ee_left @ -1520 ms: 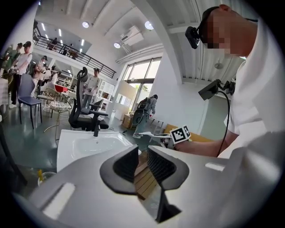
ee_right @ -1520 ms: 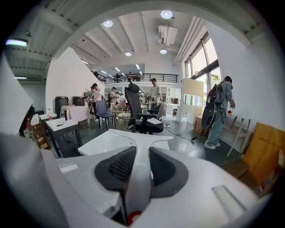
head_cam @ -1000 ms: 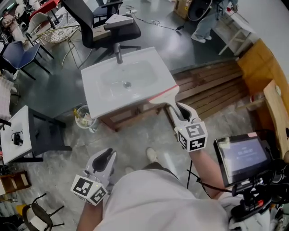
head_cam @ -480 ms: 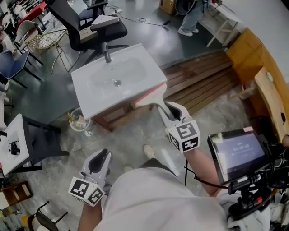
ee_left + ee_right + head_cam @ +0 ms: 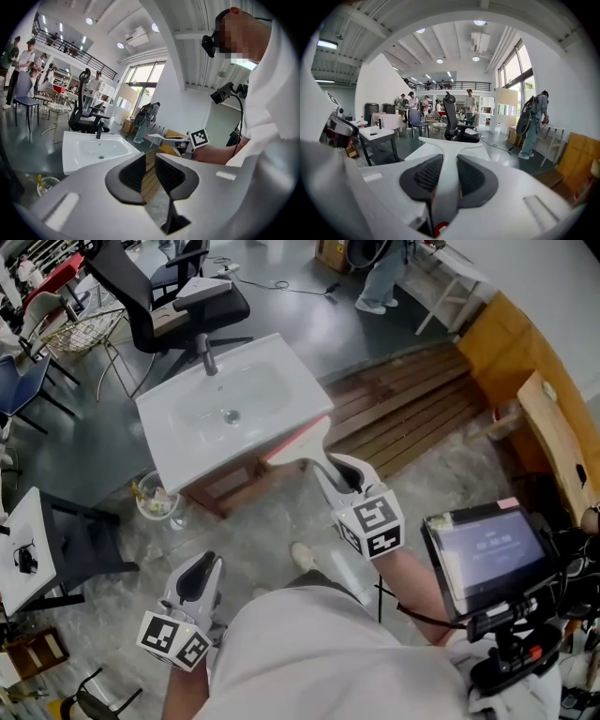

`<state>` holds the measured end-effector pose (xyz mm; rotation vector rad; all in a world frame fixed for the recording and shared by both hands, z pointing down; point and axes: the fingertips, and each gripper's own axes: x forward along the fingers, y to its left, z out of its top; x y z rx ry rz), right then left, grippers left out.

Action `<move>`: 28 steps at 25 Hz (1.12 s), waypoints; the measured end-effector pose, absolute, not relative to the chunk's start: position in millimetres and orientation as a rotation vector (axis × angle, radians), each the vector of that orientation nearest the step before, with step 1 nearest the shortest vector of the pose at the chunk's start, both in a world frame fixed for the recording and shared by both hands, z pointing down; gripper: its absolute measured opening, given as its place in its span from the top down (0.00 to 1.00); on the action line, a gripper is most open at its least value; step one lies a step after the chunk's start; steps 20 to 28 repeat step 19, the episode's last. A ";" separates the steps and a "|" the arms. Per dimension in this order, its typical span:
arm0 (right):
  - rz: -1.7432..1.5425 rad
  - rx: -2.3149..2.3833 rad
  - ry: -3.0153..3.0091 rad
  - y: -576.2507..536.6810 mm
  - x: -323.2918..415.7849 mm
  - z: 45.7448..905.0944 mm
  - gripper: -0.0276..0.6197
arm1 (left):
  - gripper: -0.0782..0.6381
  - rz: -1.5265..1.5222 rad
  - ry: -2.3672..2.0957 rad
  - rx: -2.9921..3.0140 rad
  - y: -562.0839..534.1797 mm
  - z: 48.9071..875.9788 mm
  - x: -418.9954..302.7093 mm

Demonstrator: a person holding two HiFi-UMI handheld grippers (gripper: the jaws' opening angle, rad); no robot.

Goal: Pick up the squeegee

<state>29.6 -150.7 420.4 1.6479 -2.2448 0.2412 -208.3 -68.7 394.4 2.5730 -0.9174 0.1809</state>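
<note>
My right gripper (image 5: 334, 471) clamping squeegee (image 5: 302, 443) handle; left gripper (image 5: 199, 575) hanging empty, jaws narrow. Risk: blade catching sink (image 5: 171, 452) edge, twisting handle loose.

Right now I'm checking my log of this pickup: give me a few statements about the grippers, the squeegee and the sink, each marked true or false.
1. The right gripper is clamped on the squeegee handle. True.
2. The left gripper grips a sponge. False: nothing is between its jaws, which stand slightly apart.
3. The squeegee lies in the sink basin. False: it is held in the air beside the sink's front corner.
4. The sink has a dark faucet. True.
</note>
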 end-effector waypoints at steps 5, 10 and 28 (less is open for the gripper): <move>0.236 1.634 -2.256 -149.3 24.7 420.5 0.80 | 0.80 0.184 -0.924 2.570 -68.0 394.8 -208.8; 0.225 1.639 -2.263 -150.8 24.0 417.0 0.80 | 0.80 0.185 -0.921 2.572 -68.6 395.7 -208.3; 0.236 1.641 -2.262 -151.9 23.1 419.9 0.80 | 0.80 0.202 -0.925 2.567 -67.6 395.4 -212.4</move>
